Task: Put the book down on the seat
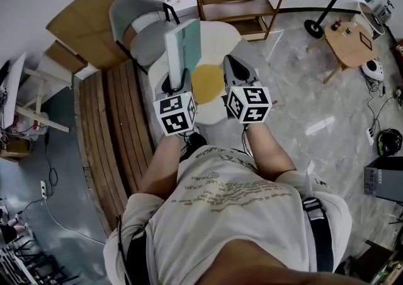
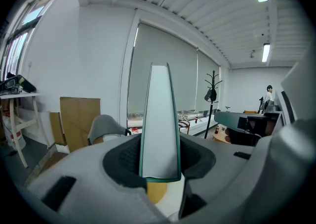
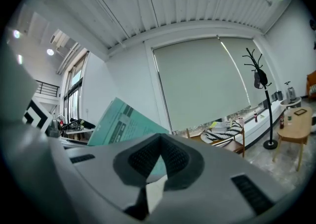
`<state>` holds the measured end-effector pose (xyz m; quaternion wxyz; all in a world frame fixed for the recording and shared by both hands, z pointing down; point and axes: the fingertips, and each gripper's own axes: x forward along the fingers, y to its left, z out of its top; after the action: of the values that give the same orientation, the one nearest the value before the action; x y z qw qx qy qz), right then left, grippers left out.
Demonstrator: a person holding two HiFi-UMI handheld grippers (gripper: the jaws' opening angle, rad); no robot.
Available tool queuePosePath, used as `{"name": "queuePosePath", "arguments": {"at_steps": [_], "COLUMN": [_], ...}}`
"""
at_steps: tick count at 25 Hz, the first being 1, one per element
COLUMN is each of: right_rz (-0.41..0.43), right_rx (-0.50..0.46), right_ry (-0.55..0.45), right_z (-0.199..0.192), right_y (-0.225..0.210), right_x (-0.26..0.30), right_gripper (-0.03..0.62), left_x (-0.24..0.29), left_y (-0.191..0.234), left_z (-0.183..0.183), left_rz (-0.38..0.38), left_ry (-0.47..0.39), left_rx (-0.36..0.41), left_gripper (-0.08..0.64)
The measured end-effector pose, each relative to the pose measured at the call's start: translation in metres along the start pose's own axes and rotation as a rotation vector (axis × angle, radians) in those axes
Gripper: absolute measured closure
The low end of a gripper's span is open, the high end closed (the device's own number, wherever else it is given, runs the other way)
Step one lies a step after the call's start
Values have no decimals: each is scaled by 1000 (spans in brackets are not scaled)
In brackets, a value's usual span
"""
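Note:
A teal-covered book [image 1: 183, 46] stands upright, spine down, with my left gripper [image 1: 179, 81] shut on its lower edge. In the left gripper view the book [image 2: 160, 124] rises straight up between the dark pads [image 2: 129, 157], page edges facing the camera. Below and just beyond both grippers lies the seat [image 1: 221, 37], white and flower-shaped with a yellow centre [image 1: 207, 83]. My right gripper [image 1: 237, 73] hovers over the seat to the right of the book, its jaws together with nothing between them. The right gripper view shows the book's cover [image 3: 122, 124] off to its left, behind the shut right gripper [image 3: 158, 156].
A grey shell chair [image 1: 135, 24] stands just behind the seat on the left. A slatted wooden bench [image 1: 116, 129] runs along the left, with cardboard [image 1: 79, 22] beyond it. A wooden shelf [image 1: 234, 8], a coat-stand base [image 1: 313, 27] and a small wooden table [image 1: 348, 43] stand further off on the marble floor.

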<state>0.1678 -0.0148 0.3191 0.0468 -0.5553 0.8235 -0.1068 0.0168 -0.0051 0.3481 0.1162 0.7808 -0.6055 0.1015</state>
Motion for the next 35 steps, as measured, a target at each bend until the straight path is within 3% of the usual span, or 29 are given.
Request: {"name": "queuePosePath", "arguments": {"at_steps": [13, 27, 31, 35], "right_rz": [9, -31, -60, -90], "right_rx": [-35, -66, -76, -86], "right_ry": [36, 23, 29, 75], "right_z": [6, 13, 7, -5], "right_y": [6, 28, 24, 6], "right_x": [104, 206, 216, 218], "right_gripper": [566, 566, 566, 566], "left_x": [81, 155, 173, 181], "left_y": [63, 136, 146, 150], "left_z": [23, 48, 43, 23], "left_rz": [-17, -90, -112, -121], "left_ry": [23, 38, 59, 113], "left_rx": [-53, -65, -74, -133], "left_gripper": [388, 388, 388, 389]}}
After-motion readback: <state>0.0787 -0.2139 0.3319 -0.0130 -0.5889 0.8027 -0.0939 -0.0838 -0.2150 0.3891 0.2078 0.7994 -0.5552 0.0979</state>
